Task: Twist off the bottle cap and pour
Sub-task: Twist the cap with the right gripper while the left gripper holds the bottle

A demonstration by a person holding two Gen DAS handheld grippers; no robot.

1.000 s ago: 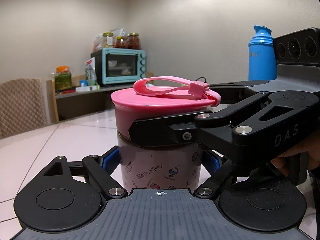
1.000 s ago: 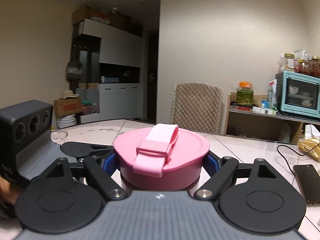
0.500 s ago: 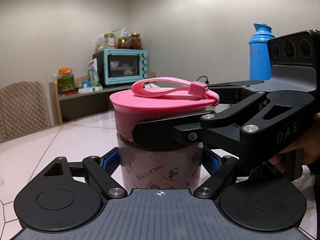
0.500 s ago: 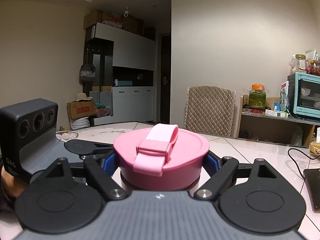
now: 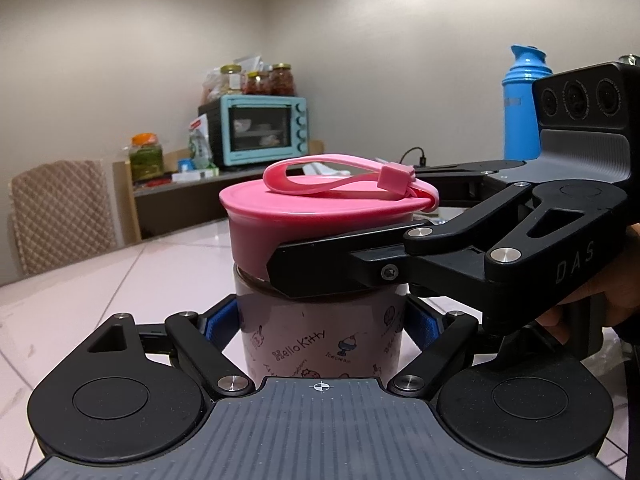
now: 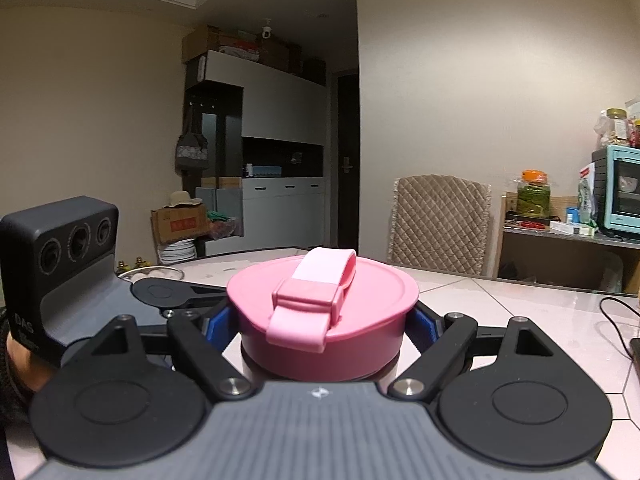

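Observation:
A short bottle point(image 5: 320, 340) with a cartoon print and a wide pink cap point(image 5: 280, 224) sits between the blue pads point(image 5: 218, 322) of my left gripper point(image 5: 322, 324), which is shut on its body. My right gripper point(image 6: 322, 328) is shut on the pink cap point(image 6: 360, 300), blue pads point(image 6: 424, 326) pressed on both sides. Its black finger point(image 5: 340, 264) crosses the cap's lower edge from the right. A pink strap point(image 6: 316, 292) lies flat over the cap. The bottle's base is hidden.
A pale tiled table point(image 6: 500, 308) spreads out around the bottle. A blue flask point(image 5: 520, 108) stands at the right. At the far side are a padded chair point(image 6: 440, 224), a shelf with a teal oven point(image 5: 260, 132) and jars. A cable point(image 6: 616, 312) lies on the right.
The background has slid right in both views, more so in the right wrist view. The right gripper's housing has shifted slightly left in the left view. Both grips hold as before.

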